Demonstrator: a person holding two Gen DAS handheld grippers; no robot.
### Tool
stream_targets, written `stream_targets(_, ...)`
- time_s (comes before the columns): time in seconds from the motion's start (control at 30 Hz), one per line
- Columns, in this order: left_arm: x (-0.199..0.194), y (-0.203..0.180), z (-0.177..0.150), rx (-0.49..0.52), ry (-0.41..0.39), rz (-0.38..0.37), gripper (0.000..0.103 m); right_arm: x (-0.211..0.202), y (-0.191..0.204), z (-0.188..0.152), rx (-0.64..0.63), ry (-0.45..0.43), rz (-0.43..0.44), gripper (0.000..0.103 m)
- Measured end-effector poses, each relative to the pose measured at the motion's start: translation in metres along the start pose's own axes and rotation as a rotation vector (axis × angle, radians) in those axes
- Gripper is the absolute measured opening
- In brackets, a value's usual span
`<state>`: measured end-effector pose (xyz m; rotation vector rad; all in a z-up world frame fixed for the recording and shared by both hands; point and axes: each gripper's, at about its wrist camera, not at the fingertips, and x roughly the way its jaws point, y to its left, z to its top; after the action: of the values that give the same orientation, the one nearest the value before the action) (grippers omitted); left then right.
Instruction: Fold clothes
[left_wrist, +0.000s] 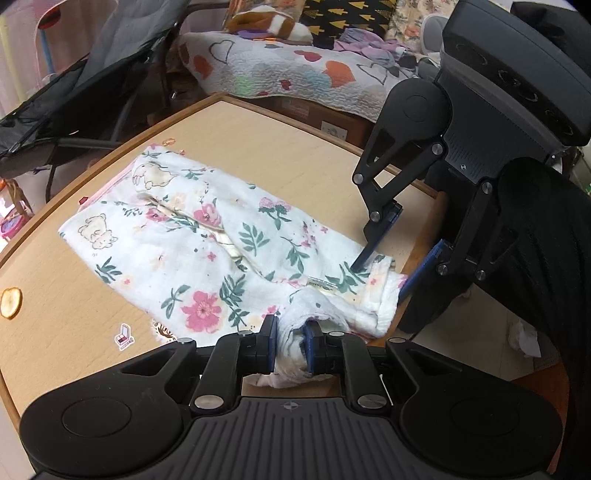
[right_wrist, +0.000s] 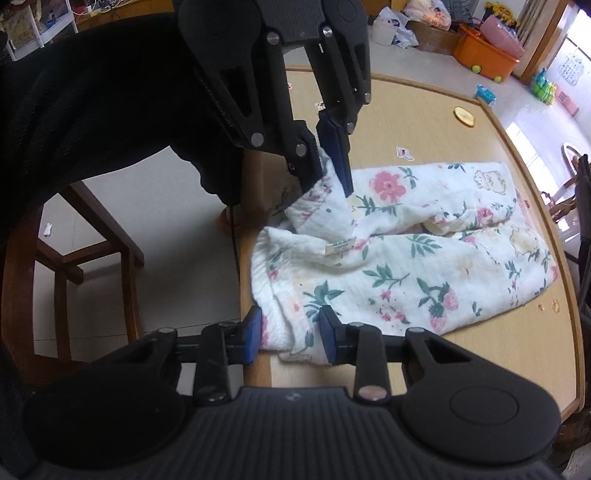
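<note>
Floral garment (left_wrist: 207, 240) lies along the worktop (left_wrist: 258, 140) edge; left tool (left_wrist: 291, 341) and right tool (right_wrist: 290, 330) each pinch a hem corner, narrowly closed, ready for folding.

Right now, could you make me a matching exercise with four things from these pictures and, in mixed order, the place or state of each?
Things:
1. left tool
2. floral garment
3. round yellow slice
4. wooden chair

Places or states:
A. lies spread out on the wooden table
B. stands on the floor beside the table
C. closed on a bunched edge of the cloth
D. lies alone near the table's rim, apart from the cloth

Pairs: 1-C, 2-A, 3-D, 4-B
</note>
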<state>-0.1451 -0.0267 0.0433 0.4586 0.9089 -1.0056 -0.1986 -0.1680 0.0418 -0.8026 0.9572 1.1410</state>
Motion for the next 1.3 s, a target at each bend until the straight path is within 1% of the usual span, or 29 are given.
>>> stream_targets(0.03, -0.001, 0.001, 0.000, 0.002, 0.002, -0.001, 0.019, 0.001, -0.001, 0.001, 0.005, 0.006, 0.006, 0.030)
stream_targets(0.1, -0.002, 0.000, 0.001, 0.010, 0.006, 0.001, 0.019, 0.003, -0.005, 0.002, 0.025, 0.022, 0.019, 0.014)
stream_targets(0.13, -0.003, 0.000, 0.000, 0.013, 0.008, -0.003, 0.019, 0.004, -0.007, 0.002, 0.035, 0.030, 0.025, 0.012)
stream_targets(0.17, -0.004, 0.000, 0.000, 0.016, 0.009, -0.006, 0.019, 0.005, -0.009, 0.003, 0.044, 0.036, 0.033, 0.007)
stream_targets(0.2, -0.004, -0.001, 0.000, 0.022, 0.013, -0.009, 0.019, 0.005, -0.010, 0.004, 0.050, 0.036, 0.042, 0.004)
stream_targets(0.3, -0.002, -0.003, 0.002, 0.055, 0.038, -0.024, 0.019, 0.001, -0.016, 0.008, 0.058, 0.032, 0.059, 0.004)
stream_targets(0.4, 0.001, 0.000, 0.007, 0.083, 0.073, -0.058, 0.020, -0.004, -0.028, 0.015, 0.071, 0.031, 0.063, 0.004)
stream_targets(0.5, 0.004, 0.007, 0.013, 0.090, 0.096, -0.080, 0.020, -0.007, -0.045, 0.022, 0.087, 0.029, 0.049, 0.004)
stream_targets(0.6, 0.004, 0.016, 0.021, 0.078, 0.096, -0.079, 0.020, -0.008, -0.063, 0.027, 0.106, 0.022, 0.027, 0.004)
stream_targets(0.8, 0.007, 0.039, 0.032, 0.007, 0.080, -0.007, 0.020, 0.001, -0.086, 0.029, 0.144, 0.029, -0.031, 0.004)
stream_targets(0.9, 0.010, 0.043, 0.033, -0.004, 0.084, 0.034, 0.020, 0.009, -0.092, 0.026, 0.171, 0.041, -0.063, 0.004)
stream_targets(0.97, 0.010, 0.044, 0.032, -0.012, 0.075, 0.077, 0.021, 0.014, -0.094, 0.023, 0.191, 0.047, -0.068, 0.004)
stream_targets(1.03, 0.008, 0.046, 0.031, -0.032, 0.056, 0.111, 0.021, 0.018, -0.095, 0.021, 0.203, 0.050, -0.071, 0.004)
stream_targets(1.13, -0.003, 0.049, 0.028, -0.067, 0.003, 0.140, 0.022, 0.020, -0.096, 0.018, 0.228, 0.037, -0.066, 0.004)
stream_targets(1.2, -0.010, 0.051, 0.025, -0.095, -0.027, 0.173, 0.023, 0.019, -0.098, 0.016, 0.245, 0.029, -0.062, 0.004)
stream_targets(1.3, -0.020, 0.055, 0.019, -0.134, -0.057, 0.207, 0.025, 0.019, -0.100, 0.013, 0.267, 0.019, -0.057, 0.004)
